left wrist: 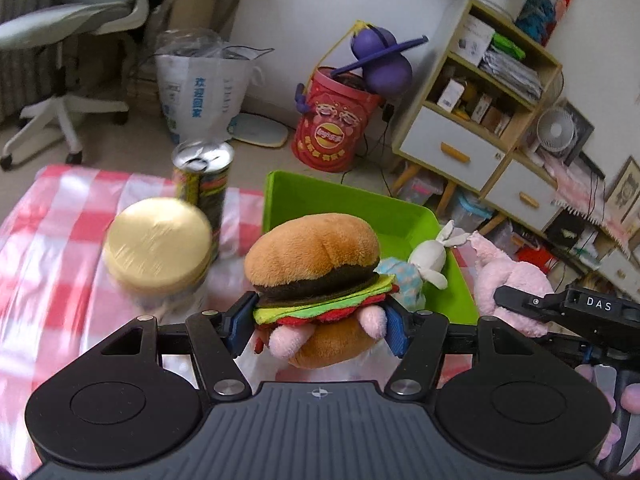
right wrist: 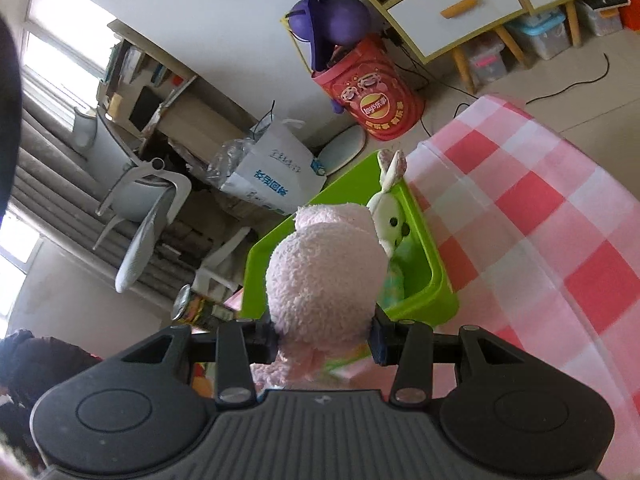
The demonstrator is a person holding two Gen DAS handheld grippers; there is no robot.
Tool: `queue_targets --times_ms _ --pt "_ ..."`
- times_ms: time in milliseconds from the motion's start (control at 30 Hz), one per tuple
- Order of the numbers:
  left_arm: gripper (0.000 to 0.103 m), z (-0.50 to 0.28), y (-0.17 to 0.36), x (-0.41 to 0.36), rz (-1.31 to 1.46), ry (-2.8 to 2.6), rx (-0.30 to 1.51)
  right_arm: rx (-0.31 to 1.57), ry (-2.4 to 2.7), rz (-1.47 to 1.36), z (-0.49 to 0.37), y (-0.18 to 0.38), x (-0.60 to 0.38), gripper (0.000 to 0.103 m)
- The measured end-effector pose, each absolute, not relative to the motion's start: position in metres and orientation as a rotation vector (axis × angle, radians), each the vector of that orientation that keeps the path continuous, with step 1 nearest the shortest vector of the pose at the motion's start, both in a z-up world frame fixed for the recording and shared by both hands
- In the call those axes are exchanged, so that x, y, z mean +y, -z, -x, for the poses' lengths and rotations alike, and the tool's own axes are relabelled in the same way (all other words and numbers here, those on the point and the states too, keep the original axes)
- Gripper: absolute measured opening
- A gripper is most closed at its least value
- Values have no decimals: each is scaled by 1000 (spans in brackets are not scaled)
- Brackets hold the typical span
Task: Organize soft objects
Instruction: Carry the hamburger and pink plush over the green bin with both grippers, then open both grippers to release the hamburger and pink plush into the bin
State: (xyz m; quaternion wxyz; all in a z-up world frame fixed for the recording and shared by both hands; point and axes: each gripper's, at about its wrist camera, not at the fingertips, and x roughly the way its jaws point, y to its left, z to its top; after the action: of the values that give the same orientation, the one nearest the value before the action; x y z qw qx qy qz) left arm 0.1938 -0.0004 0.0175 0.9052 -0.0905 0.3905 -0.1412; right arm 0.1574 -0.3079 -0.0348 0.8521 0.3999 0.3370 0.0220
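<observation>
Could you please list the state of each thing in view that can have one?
Left gripper: shut on the plush burger toy.
Right gripper: shut on the fluffy pink plush toy.
Green plastic bin: open, white rabbit plush inside.
Drink can: upright, top opened.
Gold-lidded jar: upright, lid on.

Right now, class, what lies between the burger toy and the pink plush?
A white rabbit toy, resting in the green bin, between the burger and pink plush; left wrist view.
</observation>
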Motion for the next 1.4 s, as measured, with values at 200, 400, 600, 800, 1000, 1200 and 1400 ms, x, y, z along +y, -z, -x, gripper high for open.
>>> queue_targets --times_ms 200,400,600,800,1000,1200,1400 --pt "63 -241 -3 -28 114 292 820 717 -50 -822 -182 47 -310 18" --pt "64 -285 17 -58 75 316 834 739 -43 -717 -203 60 -301 18" --pt "65 -316 33 -93 -24 335 841 762 -24 -654 -214 77 -297 18" --pt "66 -335 49 -121 -62 370 900 740 -33 -648 -214 78 -299 18" --pt "71 -342 53 -119 -85 355 954 728 -26 -629 -217 79 -293 19" --pt "82 -347 55 -111 -58 354 1038 732 -29 -669 -217 76 -296 28" --pt "81 -349 63 -107 -128 281 1109 702 -43 -681 -213 64 -303 33"
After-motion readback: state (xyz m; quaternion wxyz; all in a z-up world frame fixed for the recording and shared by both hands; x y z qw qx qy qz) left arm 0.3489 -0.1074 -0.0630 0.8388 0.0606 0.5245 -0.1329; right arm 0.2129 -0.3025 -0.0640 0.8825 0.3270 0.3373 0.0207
